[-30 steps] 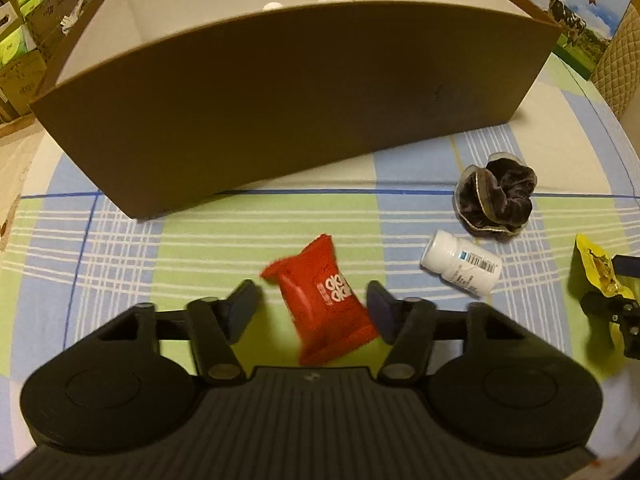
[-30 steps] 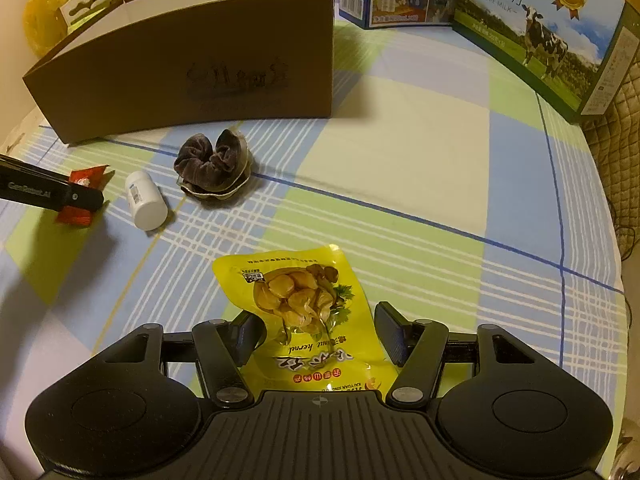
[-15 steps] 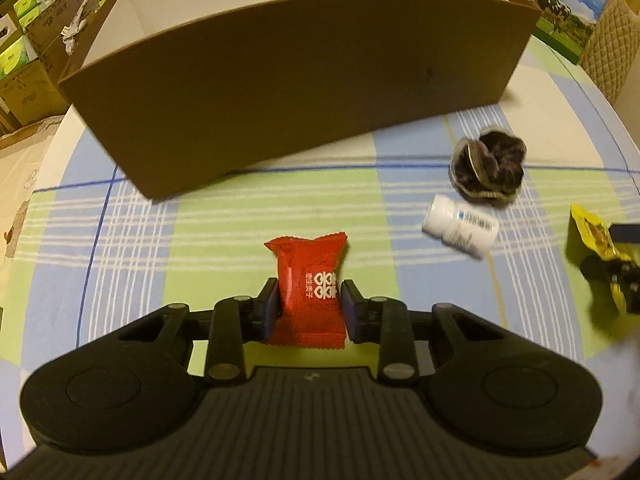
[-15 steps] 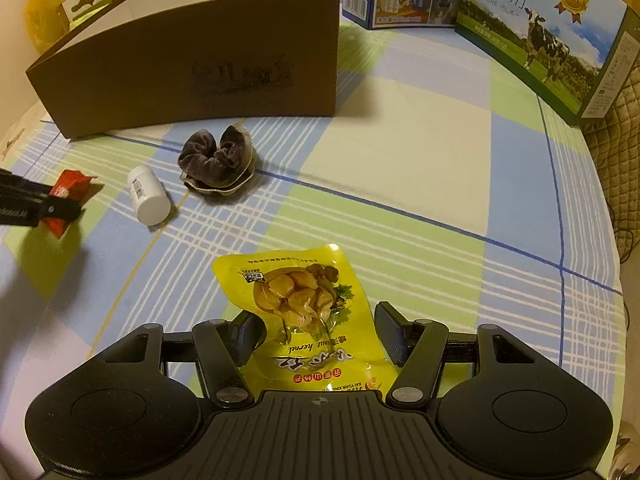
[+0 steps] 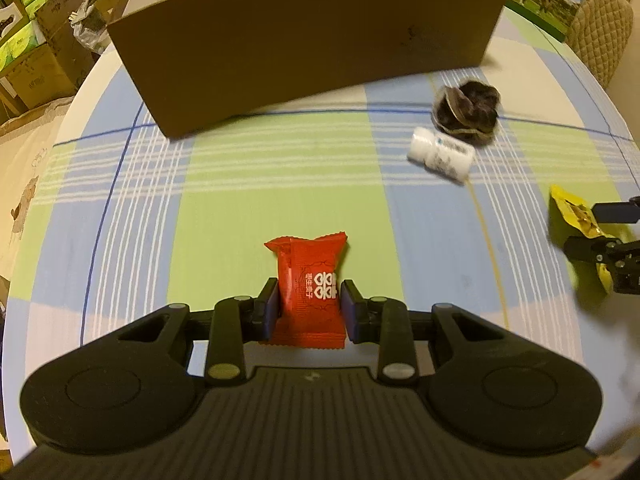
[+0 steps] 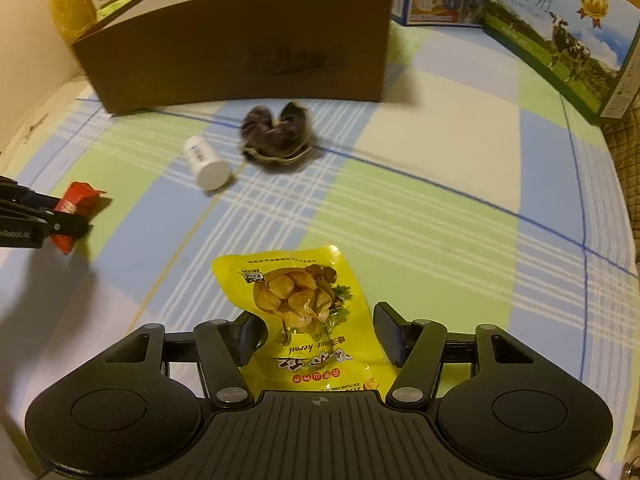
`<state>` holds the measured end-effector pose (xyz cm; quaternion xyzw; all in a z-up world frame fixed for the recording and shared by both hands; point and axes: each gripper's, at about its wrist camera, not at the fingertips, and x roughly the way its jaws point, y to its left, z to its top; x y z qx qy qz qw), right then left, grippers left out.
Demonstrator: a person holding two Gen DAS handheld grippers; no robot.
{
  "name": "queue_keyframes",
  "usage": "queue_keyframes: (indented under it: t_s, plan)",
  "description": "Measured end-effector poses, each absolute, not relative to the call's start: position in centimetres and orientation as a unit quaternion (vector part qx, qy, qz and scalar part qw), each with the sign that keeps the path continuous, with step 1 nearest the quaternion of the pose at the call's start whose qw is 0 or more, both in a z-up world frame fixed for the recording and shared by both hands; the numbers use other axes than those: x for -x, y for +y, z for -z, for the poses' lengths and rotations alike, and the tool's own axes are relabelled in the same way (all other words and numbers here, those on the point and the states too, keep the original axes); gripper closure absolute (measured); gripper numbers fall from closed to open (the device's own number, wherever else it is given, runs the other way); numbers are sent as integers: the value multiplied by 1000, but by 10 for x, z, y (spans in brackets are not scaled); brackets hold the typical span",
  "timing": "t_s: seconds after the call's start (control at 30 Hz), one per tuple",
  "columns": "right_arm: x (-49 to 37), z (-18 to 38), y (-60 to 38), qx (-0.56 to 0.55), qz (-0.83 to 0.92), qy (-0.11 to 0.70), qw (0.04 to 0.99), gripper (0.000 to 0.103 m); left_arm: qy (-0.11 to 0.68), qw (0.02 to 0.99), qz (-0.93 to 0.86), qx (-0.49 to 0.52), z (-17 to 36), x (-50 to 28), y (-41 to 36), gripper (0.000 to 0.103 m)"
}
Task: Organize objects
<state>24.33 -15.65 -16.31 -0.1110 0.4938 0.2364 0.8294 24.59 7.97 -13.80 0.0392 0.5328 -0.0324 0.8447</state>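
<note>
checked tablecloth; left gripper pinching red packet: keep squeeze, carry over cardboard box ahead. right gripper closing around yellow pouch.

The scrunchie and white bottle are smeared by motion blur – the bottle's label can't be read. The cardboard box hides its own contents, and the milk carton runs off frame.
</note>
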Motion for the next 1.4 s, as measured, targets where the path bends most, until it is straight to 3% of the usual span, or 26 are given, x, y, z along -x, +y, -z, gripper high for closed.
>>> queue_keyframes:
  t_s: [1.4]
  plan:
    - [-187, 132, -139, 109, -301, 457, 830, 53, 512, 857, 45, -43, 109, -196, 69, 77]
